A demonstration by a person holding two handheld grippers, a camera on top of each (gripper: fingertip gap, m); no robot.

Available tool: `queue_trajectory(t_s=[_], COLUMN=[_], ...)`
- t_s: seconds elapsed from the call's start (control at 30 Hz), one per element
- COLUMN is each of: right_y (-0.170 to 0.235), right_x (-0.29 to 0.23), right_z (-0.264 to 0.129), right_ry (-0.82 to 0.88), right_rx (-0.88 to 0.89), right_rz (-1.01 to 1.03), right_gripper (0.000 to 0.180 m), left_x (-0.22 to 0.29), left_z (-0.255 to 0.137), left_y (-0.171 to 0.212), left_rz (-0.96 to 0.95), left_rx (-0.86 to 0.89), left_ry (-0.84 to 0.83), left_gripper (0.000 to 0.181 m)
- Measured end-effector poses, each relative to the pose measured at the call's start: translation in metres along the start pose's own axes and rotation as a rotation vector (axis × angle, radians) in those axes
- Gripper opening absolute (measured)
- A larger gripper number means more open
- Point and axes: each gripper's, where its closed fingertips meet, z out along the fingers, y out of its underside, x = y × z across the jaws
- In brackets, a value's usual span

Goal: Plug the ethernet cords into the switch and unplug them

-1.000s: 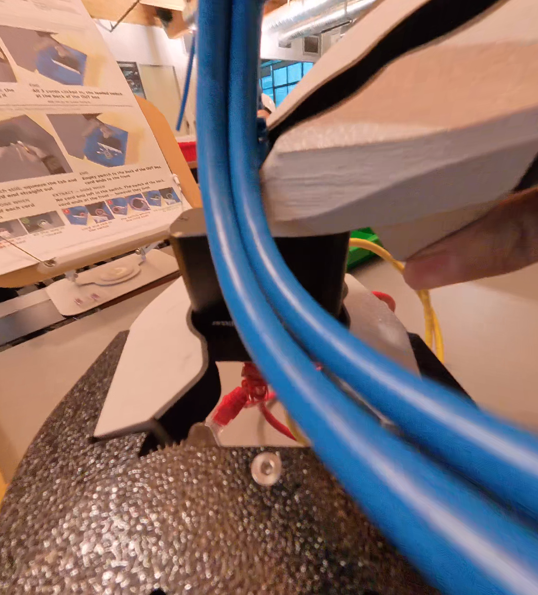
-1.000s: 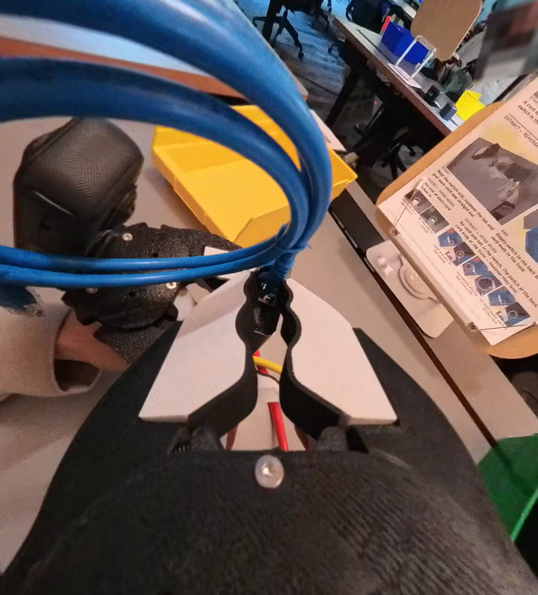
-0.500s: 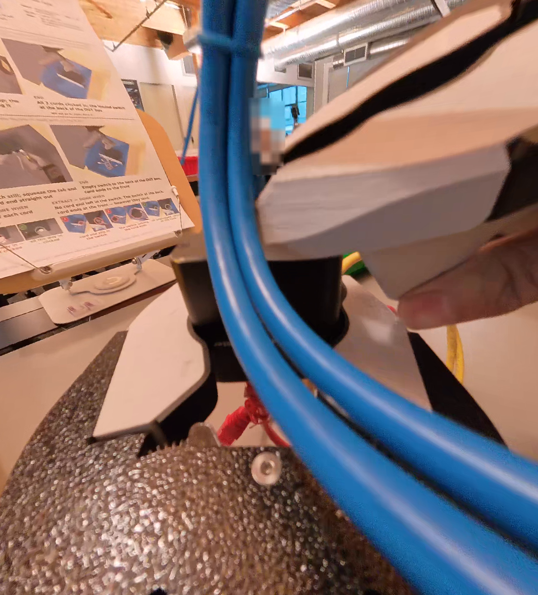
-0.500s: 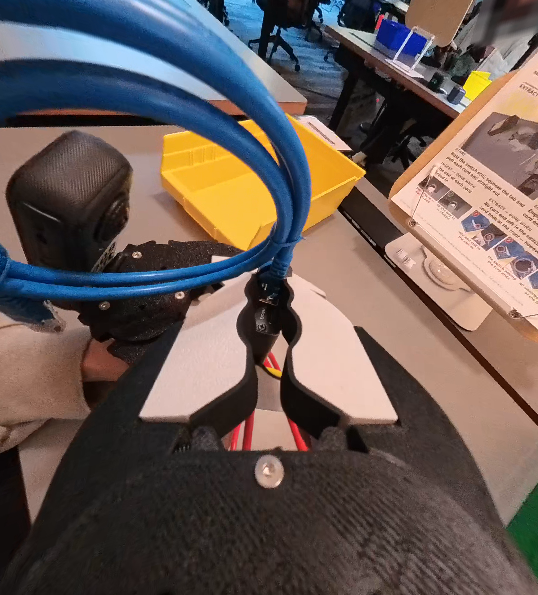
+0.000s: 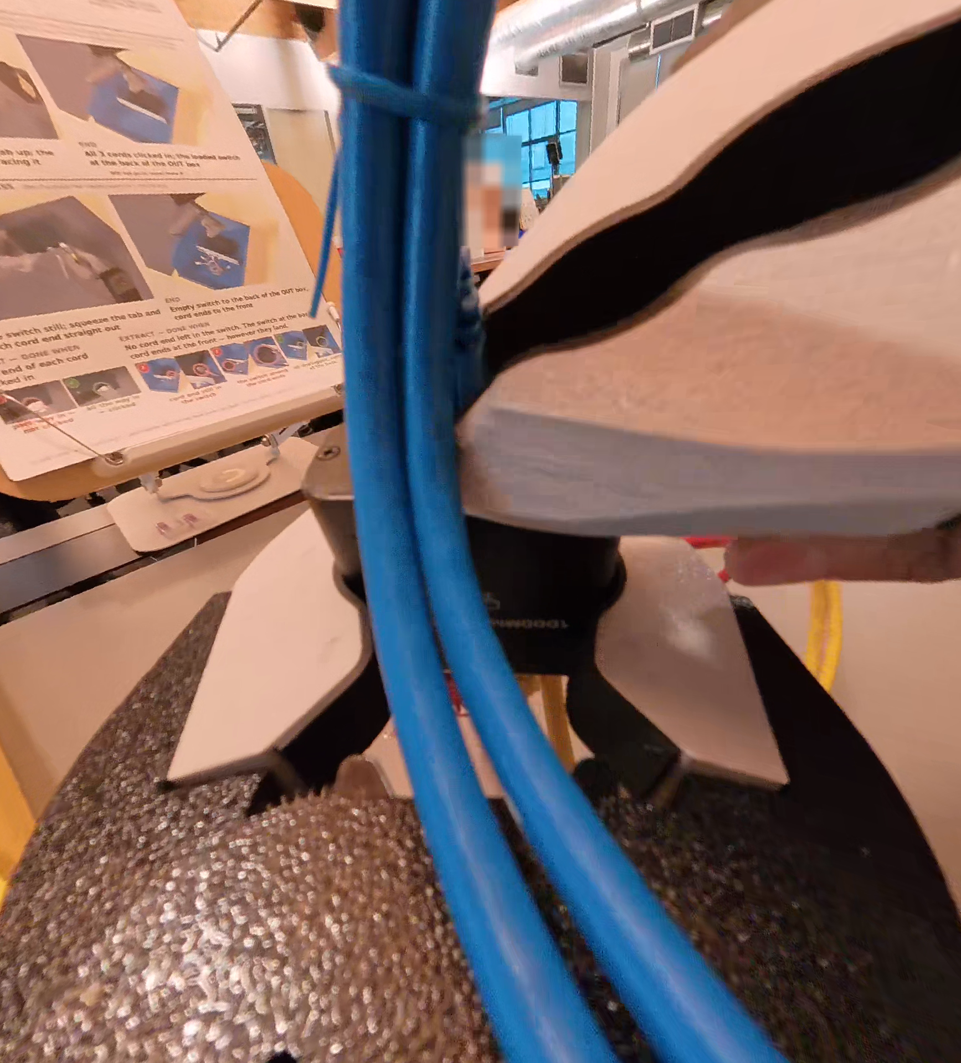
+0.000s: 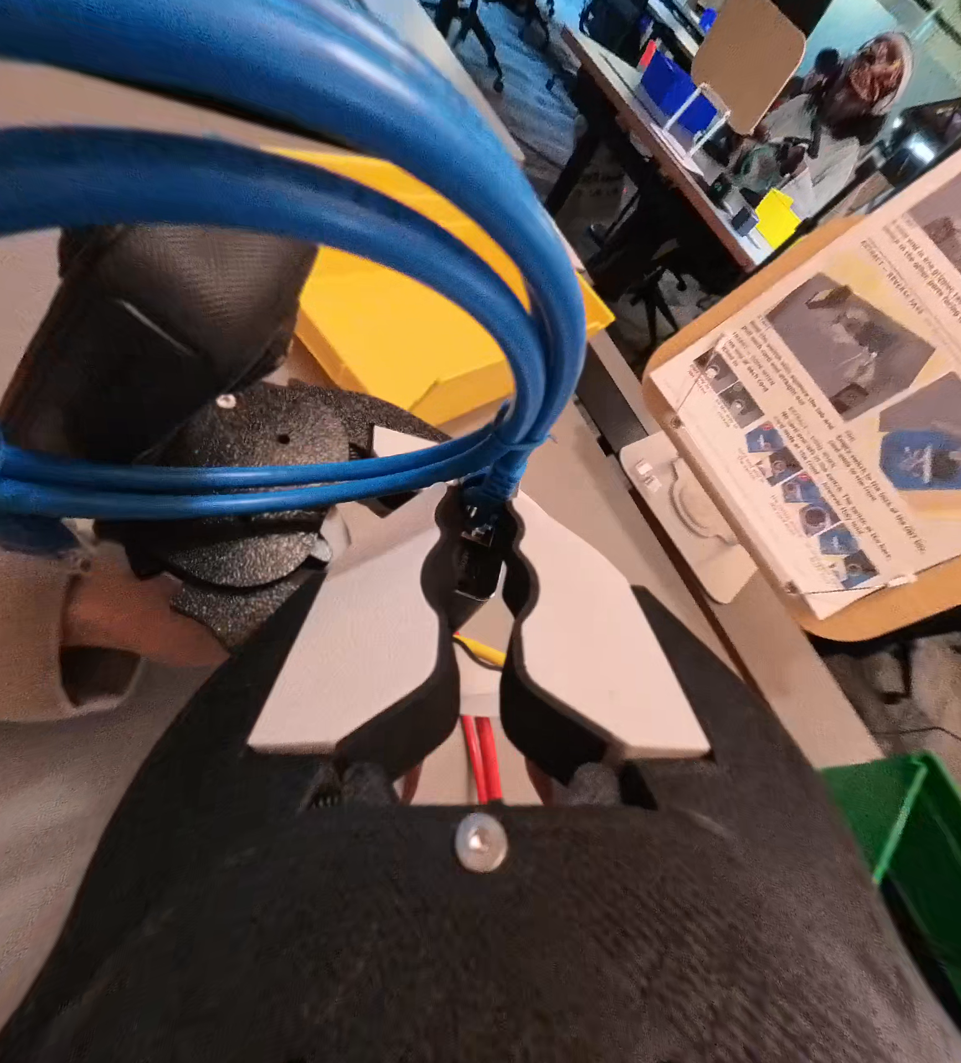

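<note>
Blue cord (image 5: 409,575) coiled, tied in bundle, draped close across left lens, hiding much of left gripper (image 5: 478,610). Switch (image 5: 530,598), black, clamped between left fingers, mostly masked by cord and by right gripper (image 6: 481,552) above it. Plug (image 6: 495,489) pinched between right fingertips; port hidden, seating impossible to judge. Red cord (image 6: 481,765) and yellow cord (image 6: 483,650) glimpsed through finger gap. Farther off: yellow bin (image 6: 397,322) partly behind coil, instruction sheet (image 6: 846,414) cut off at frame edge.
</note>
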Motion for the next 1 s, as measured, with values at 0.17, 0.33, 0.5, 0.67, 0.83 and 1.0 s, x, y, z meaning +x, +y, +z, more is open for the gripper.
queue_trajectory(t_s=[0.17, 0.33, 0.5, 0.67, 0.83, 1.0], right_y=[-0.001, 0.004, 0.007, 0.009, 0.009, 0.011], right_x=[-0.001, -0.001, 0.001, 0.002, 0.001, 0.001], right_z=[0.0, -0.001, -0.001, -0.002, -0.003, -0.004], right_ry=[-0.003, 0.01, 0.027, 0.0, -0.049, -0.069], right_rx=[0.0, -0.027, -0.103, -0.109, -0.109, -0.057], right_rz=[-0.016, -0.082, -0.253, -0.299, -0.314, -0.174], right_gripper=[0.013, 0.014, 0.016, 0.016, 0.015, 0.015], left_x=[0.003, 0.001, 0.008, 0.01, 0.009, 0.005], left_z=[0.001, 0.002, 0.004, 0.005, 0.005, 0.004], left_y=[0.0, 0.003, 0.005, 0.006, 0.006, 0.008], left_rz=[-0.042, 0.014, -0.044, -0.047, -0.029, 0.027], left_rx=[0.015, 0.003, 0.002, -0.008, -0.014, -0.023], left_ry=[0.036, 0.002, 0.06, 0.075, 0.06, 0.01], left_gripper=[0.076, 0.077, 0.076, 0.076, 0.076, 0.076])
